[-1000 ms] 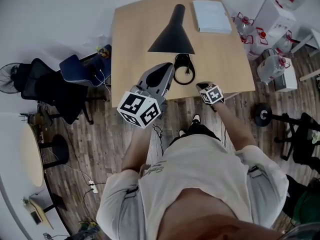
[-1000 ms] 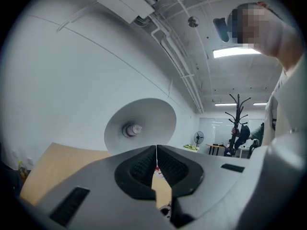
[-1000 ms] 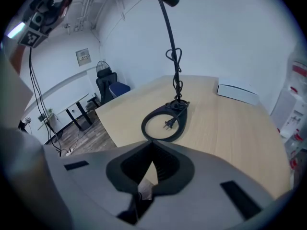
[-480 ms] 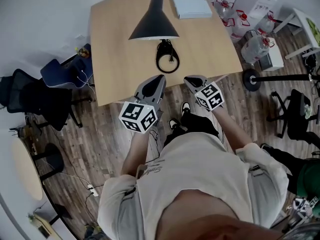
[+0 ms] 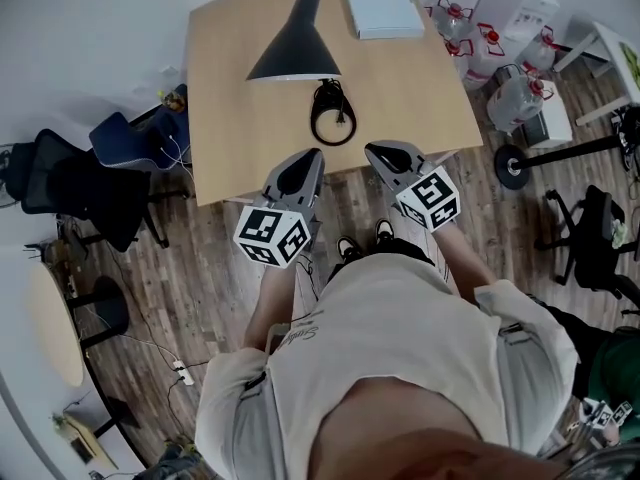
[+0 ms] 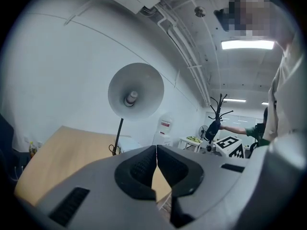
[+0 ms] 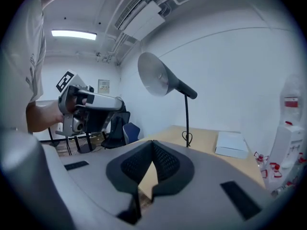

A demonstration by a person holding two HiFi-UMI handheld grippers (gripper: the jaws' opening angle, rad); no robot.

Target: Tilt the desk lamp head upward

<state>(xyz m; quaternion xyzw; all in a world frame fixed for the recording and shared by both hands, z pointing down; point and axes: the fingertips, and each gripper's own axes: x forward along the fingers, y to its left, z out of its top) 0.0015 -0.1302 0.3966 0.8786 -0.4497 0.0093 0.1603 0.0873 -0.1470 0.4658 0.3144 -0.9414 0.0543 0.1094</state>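
A black desk lamp stands on the wooden table [image 5: 420,78], its cone head [image 5: 295,43] over the far left part and its ring base [image 5: 331,116] with a coiled cord near the middle. In the left gripper view the head's white inside [image 6: 135,91] and bulb face me. The right gripper view shows the head [image 7: 156,75] on its thin stem [image 7: 186,116]. My left gripper [image 5: 315,154] and right gripper [image 5: 372,150] hover side by side at the table's front edge, apart from the lamp. Both are shut with nothing in them [image 6: 156,147] [image 7: 152,143].
A white flat box [image 5: 381,8] lies at the table's far right corner. Office chairs [image 5: 90,183] stand left of the table. Water bottles [image 5: 515,93] and a barbell [image 5: 510,158] sit on the floor at the right. A coat stand [image 6: 214,123] rises in the room behind.
Both grippers have drawn back from over the table's front part to its edge, nearer my body. The lamp has not moved on the table.
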